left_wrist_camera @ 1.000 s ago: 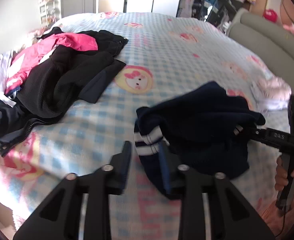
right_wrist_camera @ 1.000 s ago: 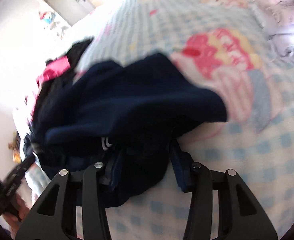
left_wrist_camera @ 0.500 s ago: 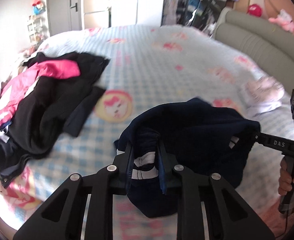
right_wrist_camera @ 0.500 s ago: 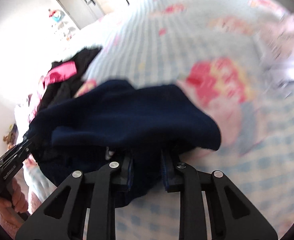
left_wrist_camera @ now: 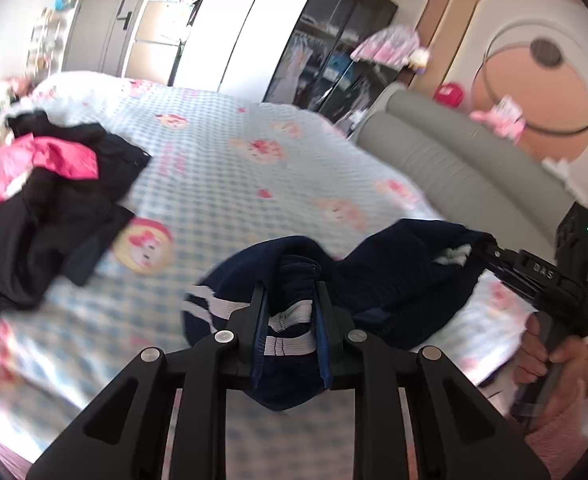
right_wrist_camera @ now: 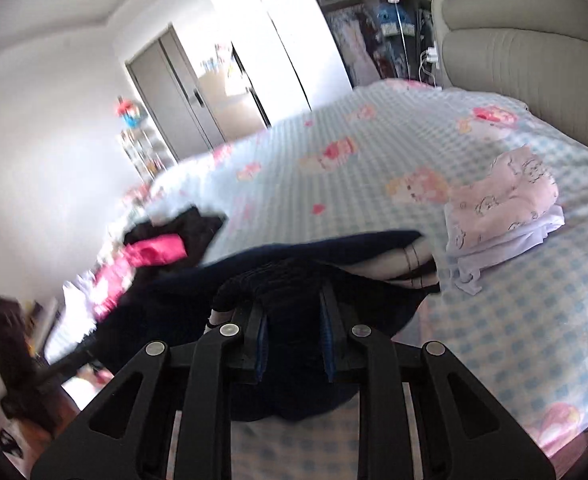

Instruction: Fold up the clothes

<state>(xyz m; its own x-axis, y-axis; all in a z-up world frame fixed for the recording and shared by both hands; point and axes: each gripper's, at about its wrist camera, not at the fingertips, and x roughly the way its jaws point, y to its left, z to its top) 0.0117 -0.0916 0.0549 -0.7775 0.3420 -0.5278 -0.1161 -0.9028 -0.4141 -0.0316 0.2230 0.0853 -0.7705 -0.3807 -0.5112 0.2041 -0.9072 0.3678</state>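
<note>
A navy garment (left_wrist_camera: 397, 280) with white stripes on its cuff hangs between both grippers, lifted above the bed. My left gripper (left_wrist_camera: 290, 312) is shut on the striped cuff end. My right gripper (right_wrist_camera: 294, 308) is shut on another bunched part of the same navy garment (right_wrist_camera: 294, 280). In the left wrist view the right gripper (left_wrist_camera: 489, 250) comes in from the right, held by a hand (left_wrist_camera: 549, 356), clamping the garment's far end.
A blue checked bed sheet (left_wrist_camera: 222, 176) with cartoon prints covers the bed. A pile of black and pink clothes (left_wrist_camera: 42, 192) lies at the left. A folded pale pink garment (right_wrist_camera: 501, 208) lies at the right. A grey padded headboard (left_wrist_camera: 453, 168) stands behind.
Both grippers closed on the navy garment and lifted it off the bed. The views tilted upward, showing more of the room.
</note>
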